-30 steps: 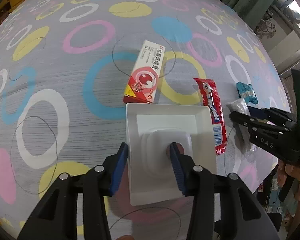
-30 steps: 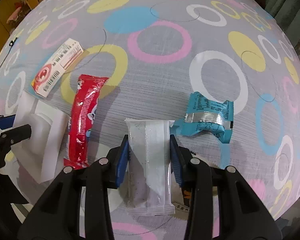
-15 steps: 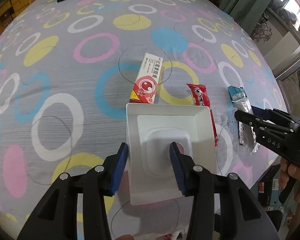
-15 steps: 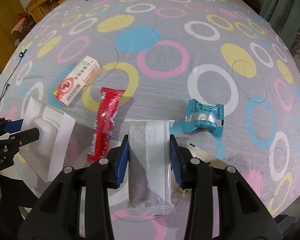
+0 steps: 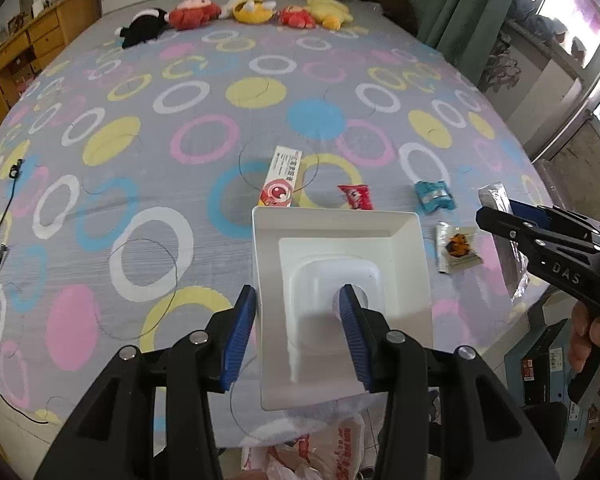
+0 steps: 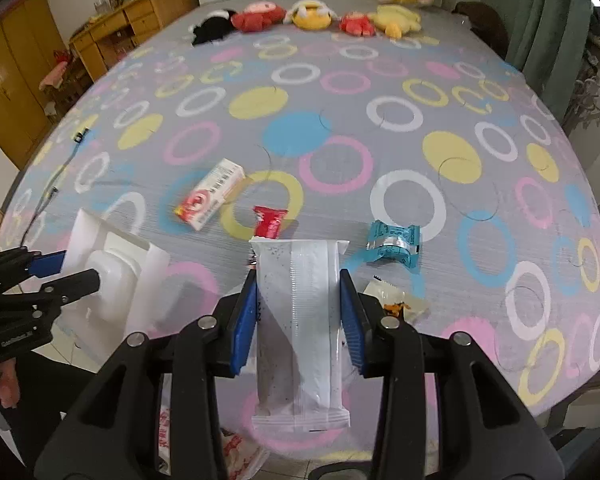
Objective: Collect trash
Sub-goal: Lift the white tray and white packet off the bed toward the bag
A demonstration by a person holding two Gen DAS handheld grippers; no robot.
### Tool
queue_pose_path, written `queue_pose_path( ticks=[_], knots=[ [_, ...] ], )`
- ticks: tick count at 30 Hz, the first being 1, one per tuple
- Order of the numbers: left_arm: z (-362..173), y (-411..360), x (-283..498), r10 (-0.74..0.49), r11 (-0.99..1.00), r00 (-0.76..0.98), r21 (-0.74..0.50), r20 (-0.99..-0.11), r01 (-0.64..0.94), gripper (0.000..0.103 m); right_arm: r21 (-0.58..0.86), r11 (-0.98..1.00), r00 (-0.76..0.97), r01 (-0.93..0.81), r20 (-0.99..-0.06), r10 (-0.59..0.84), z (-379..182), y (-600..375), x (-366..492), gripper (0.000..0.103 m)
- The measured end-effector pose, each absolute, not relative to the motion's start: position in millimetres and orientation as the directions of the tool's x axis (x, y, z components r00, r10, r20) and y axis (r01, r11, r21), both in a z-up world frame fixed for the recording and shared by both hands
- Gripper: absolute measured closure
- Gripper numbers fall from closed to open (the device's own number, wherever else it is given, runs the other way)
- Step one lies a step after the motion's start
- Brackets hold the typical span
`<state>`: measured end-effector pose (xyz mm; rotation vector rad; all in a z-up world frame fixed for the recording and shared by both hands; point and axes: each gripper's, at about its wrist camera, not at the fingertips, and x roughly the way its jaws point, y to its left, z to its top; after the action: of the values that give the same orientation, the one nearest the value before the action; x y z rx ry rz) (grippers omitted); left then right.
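Left hand-held gripper (image 5: 298, 332) — clenched on the white plastic tray (image 5: 340, 264); the pads grip the tray's raised centre, and the tray is held clear above the bed (image 5: 140, 160). Right hand-held gripper (image 6: 299, 318) — clenched on the white wrapper (image 6: 298, 312); the wrapper's long axis runs along the fingers, with its sealed lower end hanging toward a plastic bag (image 6: 236, 452) on the floor.

Remaining trash lies on the bed ahead of both tools: red-and-white box (image 6: 210, 194), red wrapper (image 6: 270, 220), blue wrapper (image 6: 394, 242) and a small clear packet (image 6: 396, 304).

Judged next move: drop both held items; the bag opening lies below and behind the fingertips, at the near bed edge, so each tool must draw back toward the person; the bag sits between both tools, neither clearly nearer.
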<state>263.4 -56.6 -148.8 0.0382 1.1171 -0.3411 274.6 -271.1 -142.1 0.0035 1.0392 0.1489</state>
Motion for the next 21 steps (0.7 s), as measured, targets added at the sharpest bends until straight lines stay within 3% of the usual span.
queue_pose_path(
  ticks=[21],
  knots=[
    [-92.0, -39.7, 141.8, -0.278, 0.935, 0.508, -0.107, -0.816, 0.339, 0.06, 0.073, 0.984, 0.639, -0.16, -0.752, 0.16, -66.0, -241.3, 127.0, 0.065]
  ],
)
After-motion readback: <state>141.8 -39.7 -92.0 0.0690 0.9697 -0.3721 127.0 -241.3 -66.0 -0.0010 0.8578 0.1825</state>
